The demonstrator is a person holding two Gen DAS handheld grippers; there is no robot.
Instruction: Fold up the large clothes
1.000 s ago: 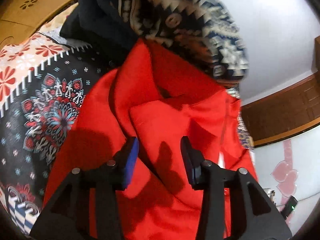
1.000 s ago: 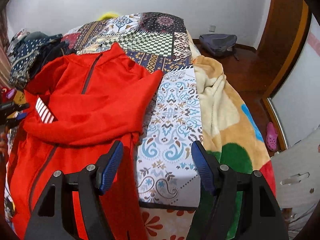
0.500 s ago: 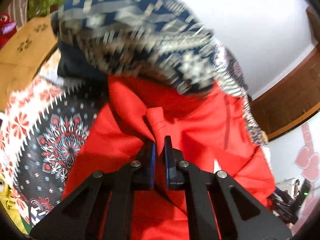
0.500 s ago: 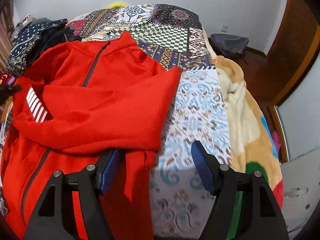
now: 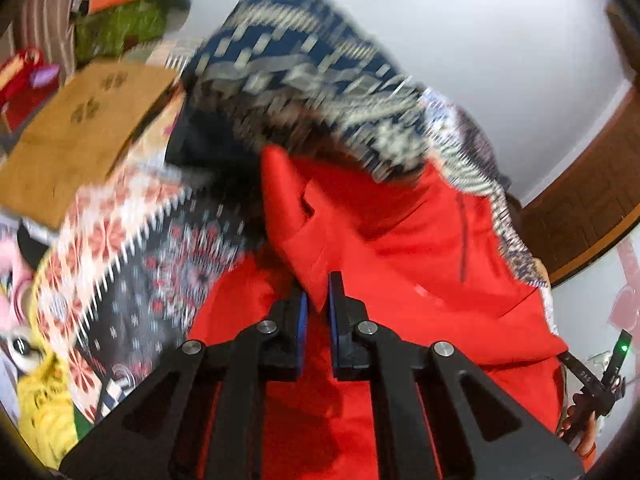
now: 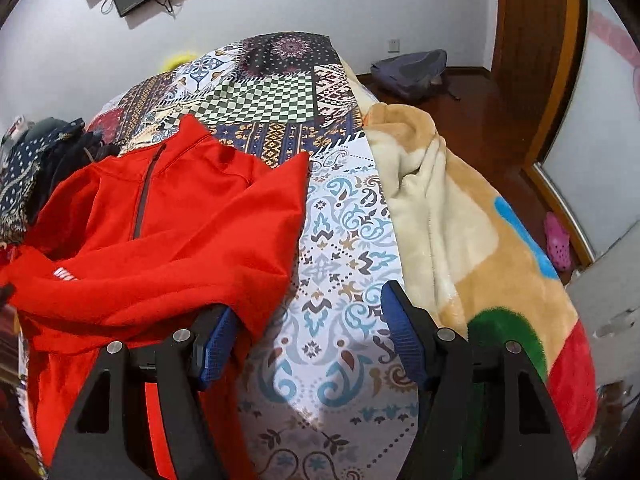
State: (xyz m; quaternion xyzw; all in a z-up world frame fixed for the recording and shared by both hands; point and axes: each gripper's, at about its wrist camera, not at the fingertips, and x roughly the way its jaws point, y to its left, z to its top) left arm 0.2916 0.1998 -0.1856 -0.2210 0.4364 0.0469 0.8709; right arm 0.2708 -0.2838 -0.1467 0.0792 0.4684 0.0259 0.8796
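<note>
A large red zip-neck jacket (image 6: 168, 216) lies on a patterned bedspread (image 6: 344, 248), collar toward the far end, one sleeve folded across its body. In the left wrist view my left gripper (image 5: 317, 296) is shut on a fold of the red jacket (image 5: 400, 248) and holds that fold lifted. My right gripper (image 6: 308, 320) is open and empty; its left finger (image 6: 218, 336) sits just under the hem of the folded sleeve, its right finger over the bare bedspread.
A pile of dark blue patterned clothes (image 5: 312, 80) lies past the jacket, also at the left in the right wrist view (image 6: 24, 176). A cream fleece blanket (image 6: 448, 216) covers the bed's right side. A cardboard box (image 5: 80, 140) stands left. A backpack (image 6: 412, 68) is on the floor.
My left gripper closed on a fold of the red jacket and raised it. My right gripper stayed open and moved forward to the edge of the folded sleeve.
</note>
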